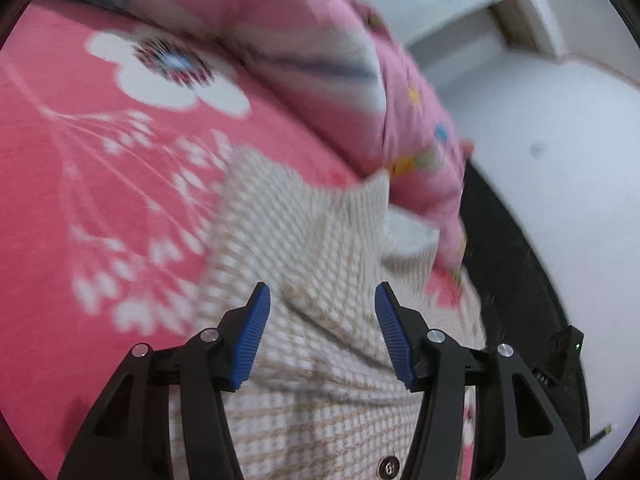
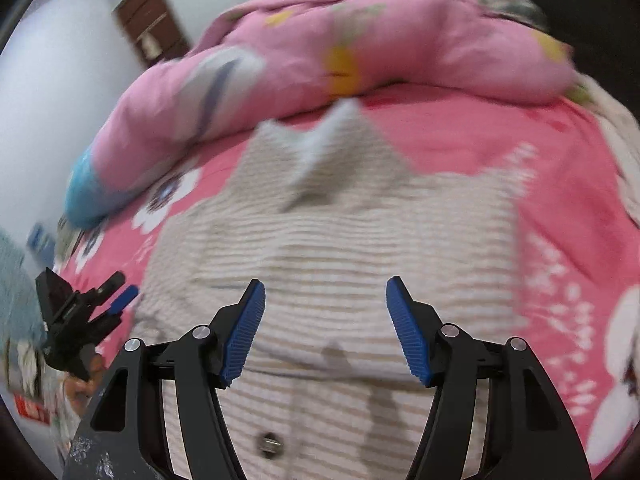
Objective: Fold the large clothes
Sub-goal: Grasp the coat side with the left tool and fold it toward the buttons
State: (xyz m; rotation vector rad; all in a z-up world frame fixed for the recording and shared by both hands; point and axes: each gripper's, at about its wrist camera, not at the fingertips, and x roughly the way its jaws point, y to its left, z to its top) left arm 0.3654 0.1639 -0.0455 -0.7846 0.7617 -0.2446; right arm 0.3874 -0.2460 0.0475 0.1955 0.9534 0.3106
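Note:
A beige-and-white checked garment (image 1: 304, 240) lies spread on a pink floral bedsheet (image 1: 80, 152). In the right wrist view the garment (image 2: 340, 240) fills the middle, with its collar (image 2: 320, 152) pointing toward the far quilt and a metal snap button (image 2: 269, 442) near the bottom. My left gripper (image 1: 321, 292) stands open just above a raised fold of the cloth, and its blue pads press on nothing. My right gripper (image 2: 325, 284) is open over the garment's front, apart from the cloth. The left gripper (image 2: 120, 289) also shows at the garment's left edge.
A bunched pink quilt (image 2: 340, 40) lies across the bed behind the garment, also as the quilt (image 1: 280, 20) in the left wrist view. A dark gap (image 1: 516, 280) runs along the bed's right edge beside a white wall (image 1: 560, 160). A brown door (image 2: 148, 20) stands far left.

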